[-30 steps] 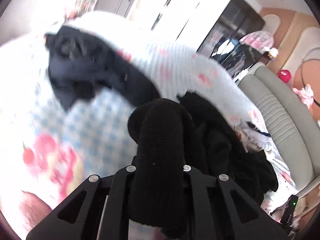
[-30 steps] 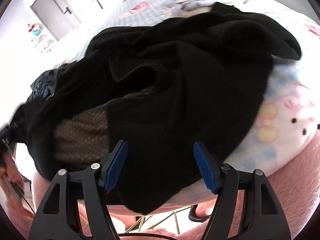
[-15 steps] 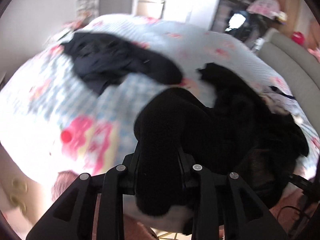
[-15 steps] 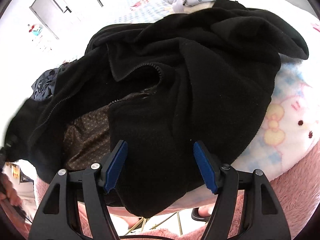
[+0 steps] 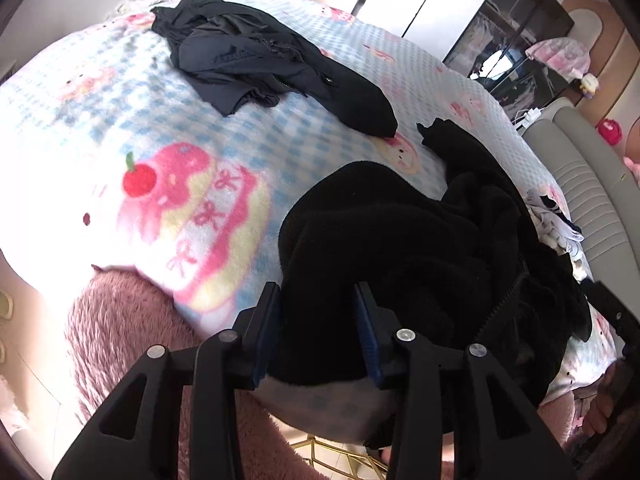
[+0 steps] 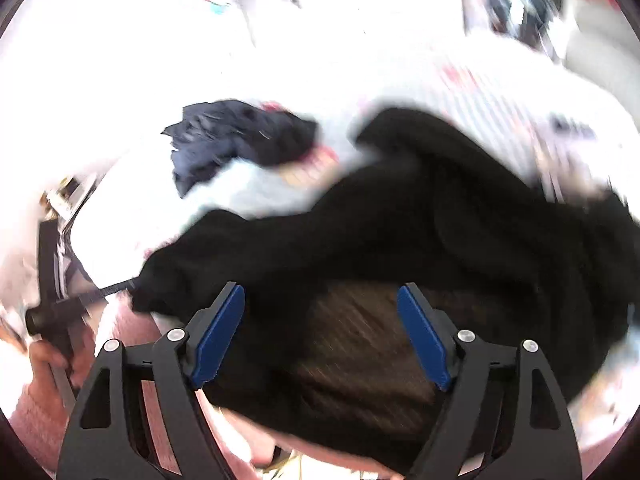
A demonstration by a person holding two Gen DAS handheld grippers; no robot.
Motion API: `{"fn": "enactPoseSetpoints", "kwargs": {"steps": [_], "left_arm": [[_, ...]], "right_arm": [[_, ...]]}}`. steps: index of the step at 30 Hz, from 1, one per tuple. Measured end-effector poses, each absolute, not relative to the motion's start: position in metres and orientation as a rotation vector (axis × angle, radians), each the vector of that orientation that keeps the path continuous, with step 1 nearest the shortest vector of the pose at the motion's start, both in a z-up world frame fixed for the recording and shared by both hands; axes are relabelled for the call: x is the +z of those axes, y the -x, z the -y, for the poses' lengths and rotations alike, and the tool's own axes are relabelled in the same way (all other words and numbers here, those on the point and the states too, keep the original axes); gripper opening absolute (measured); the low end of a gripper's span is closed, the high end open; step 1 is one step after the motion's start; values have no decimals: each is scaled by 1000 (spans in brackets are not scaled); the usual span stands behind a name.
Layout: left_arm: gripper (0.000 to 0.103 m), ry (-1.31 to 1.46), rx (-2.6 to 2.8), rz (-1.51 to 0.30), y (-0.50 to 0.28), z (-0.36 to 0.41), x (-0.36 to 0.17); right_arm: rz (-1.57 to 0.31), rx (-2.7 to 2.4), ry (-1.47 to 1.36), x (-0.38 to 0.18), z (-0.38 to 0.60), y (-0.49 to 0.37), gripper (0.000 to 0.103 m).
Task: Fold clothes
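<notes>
A black fleece jacket (image 5: pixel 420 248) lies crumpled at the near edge of the bed, its brown lining (image 6: pixel 360 344) turned up. My left gripper (image 5: pixel 318 334) hangs over the near end of the jacket. Its jaws are opening, and a thick fold of the fleece lies between the blue pads (image 5: pixel 268 332), resting on the bed. My right gripper (image 6: pixel 322 336) hovers over the lining. Its jaws are opening wide and nothing is caught between them. The right wrist view is blurred by motion.
A dark navy jacket (image 5: pixel 260 52) lies spread at the far side of the checked cartoon blanket (image 5: pixel 160 184). Small white and striped clothes (image 5: pixel 556 228) sit by the grey padded headboard (image 5: pixel 580 184). A pink fluffy cover (image 5: pixel 120 328) hangs off the near bed edge.
My left gripper came down toward the bed with the black fold, and its jaws spread apart. The right gripper rolled and swung across the jacket, and its jaws stand wider.
</notes>
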State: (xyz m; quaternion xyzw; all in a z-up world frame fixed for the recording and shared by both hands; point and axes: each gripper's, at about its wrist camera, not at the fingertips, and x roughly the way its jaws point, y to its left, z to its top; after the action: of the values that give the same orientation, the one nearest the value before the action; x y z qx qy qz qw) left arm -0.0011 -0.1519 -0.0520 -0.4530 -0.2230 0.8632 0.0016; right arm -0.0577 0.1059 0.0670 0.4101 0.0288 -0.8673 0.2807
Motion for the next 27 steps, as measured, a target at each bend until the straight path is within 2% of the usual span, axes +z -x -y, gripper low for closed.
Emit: {"fn": "enactPoseSetpoints", "kwargs": {"steps": [5, 6, 7, 10, 13, 17, 20, 23, 27], "left_arm": [[49, 1401, 2631, 709, -8, 153, -58], [51, 1380, 2623, 698, -9, 153, -57], [52, 1368, 2608, 699, -9, 152, -56], [53, 1312, 2580, 707, -12, 148, -51], [53, 1164, 2595, 685, -21, 140, -40], [54, 1226, 2559, 643, -11, 125, -53], [76, 1263, 2563, 722, -19, 126, -67], [76, 1325, 2510, 692, -12, 117, -76], [74, 1269, 2501, 606, 14, 94, -71]], "right_arm": [[-223, -2137, -1189, 17, -22, 63, 86], [-281, -2133, -1213, 3, -11, 64, 78], [-343, -2147, -1237, -11, -4, 65, 66], [-442, -2206, -1288, -38, -7, 68, 50], [-363, -2285, -1329, -32, -36, 76, 48], [-342, -2430, -1309, -13, -70, 73, 48], [-308, -2477, -1296, -8, -84, 75, 47], [-275, -2514, -1277, -4, -91, 74, 47], [-257, -2558, -1321, -7, -111, 81, 47]]}}
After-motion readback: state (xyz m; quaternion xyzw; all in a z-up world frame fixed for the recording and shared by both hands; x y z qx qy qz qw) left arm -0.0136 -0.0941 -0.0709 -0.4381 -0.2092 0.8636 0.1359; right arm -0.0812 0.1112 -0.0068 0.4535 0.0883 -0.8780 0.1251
